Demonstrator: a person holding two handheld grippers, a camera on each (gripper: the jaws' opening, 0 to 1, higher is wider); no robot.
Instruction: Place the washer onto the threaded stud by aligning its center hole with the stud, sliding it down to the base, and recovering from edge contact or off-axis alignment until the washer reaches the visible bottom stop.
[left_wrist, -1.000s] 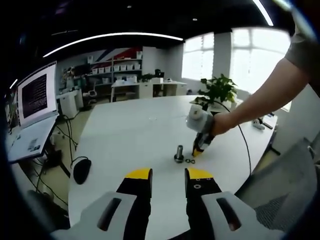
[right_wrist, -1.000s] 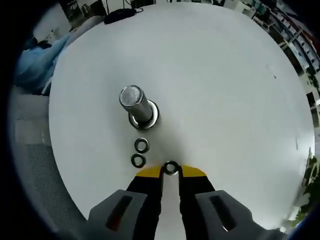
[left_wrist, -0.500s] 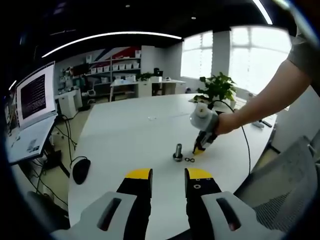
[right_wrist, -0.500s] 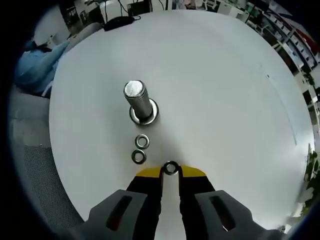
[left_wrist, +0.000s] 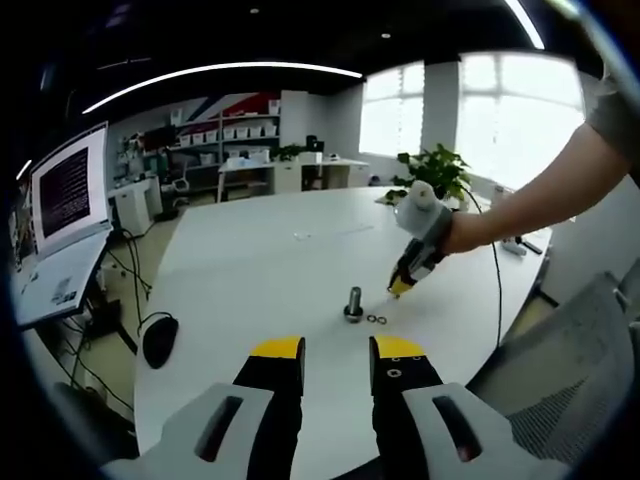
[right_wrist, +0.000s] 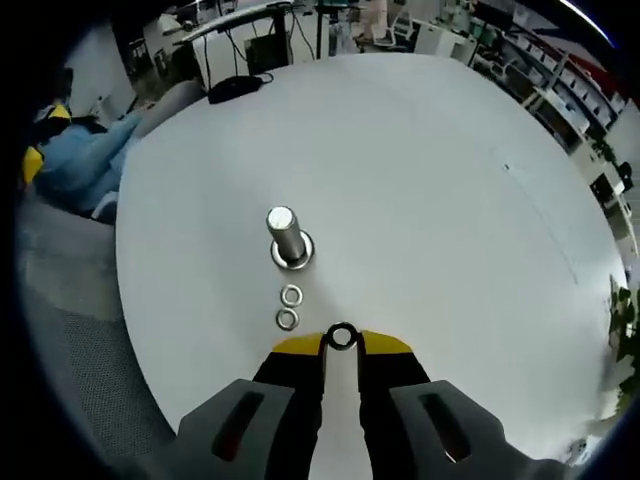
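White table (right_wrist: 450, 200); washer (right_wrist: 342, 336) pinched in right gripper (right_wrist: 342, 345) tips, short of stud (right_wrist: 285, 232).

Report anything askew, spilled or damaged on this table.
Nothing stands out. The stud stands upright on the white table, two spare washers lie flat beside it, and the right gripper pinches one washer cleanly.

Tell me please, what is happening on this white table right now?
A person holds a yellow-tipped gripper in each hand. The right gripper is shut on a small dark metal ring washer and hangs above the round white table, short of the upright silver threaded stud. Two more small silver washers lie flat on the table beside the stud's base. The washer is not yet on the stud. The left gripper is open and holds nothing, farther back from the stud.
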